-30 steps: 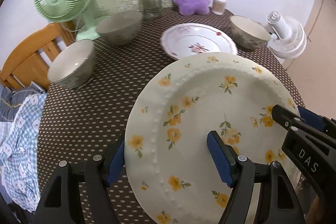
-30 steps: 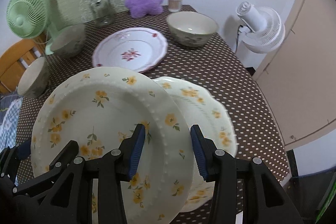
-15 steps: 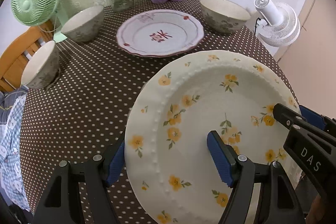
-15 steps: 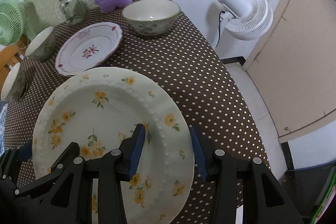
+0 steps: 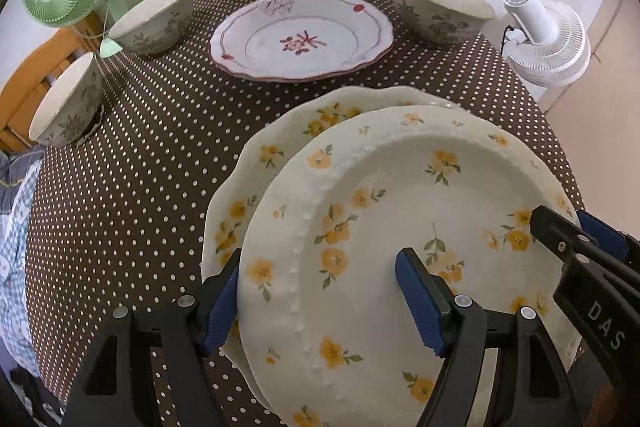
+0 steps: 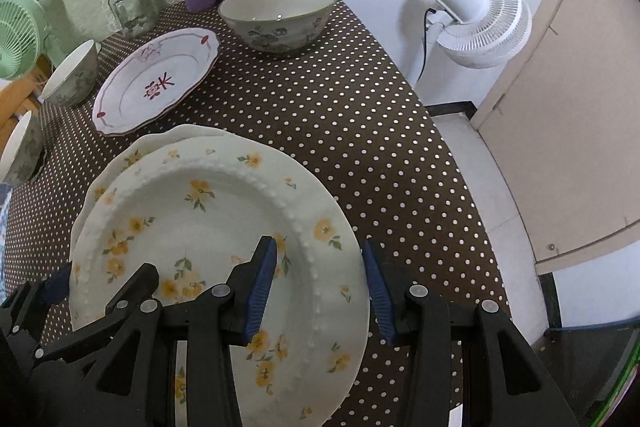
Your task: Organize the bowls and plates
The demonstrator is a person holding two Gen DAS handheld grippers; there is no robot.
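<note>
Both your left claw (image 5: 318, 301) and right claw (image 6: 320, 285) pinch the yellow-flower plate (image 5: 400, 247) above its twin (image 5: 256, 163). The red-flower plate (image 5: 300, 39) and three bowls remain unstacked.

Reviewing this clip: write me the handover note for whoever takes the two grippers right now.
Left gripper: straddles the left rim of the yellow-flower plate. One pad is under the rim, one over the well; firm contact not clear.
Right gripper: straddles the same plate's right rim, likewise.
The carried plate hangs over a second yellow-flower plate lying on the dotted tablecloth; whether they touch is unclear.
The red-flower plate and three bowls stand apart.
Done: nothing visibly stacked yet.
Left: set the plate down, release, then gather the red-flower plate and bowls.
</note>
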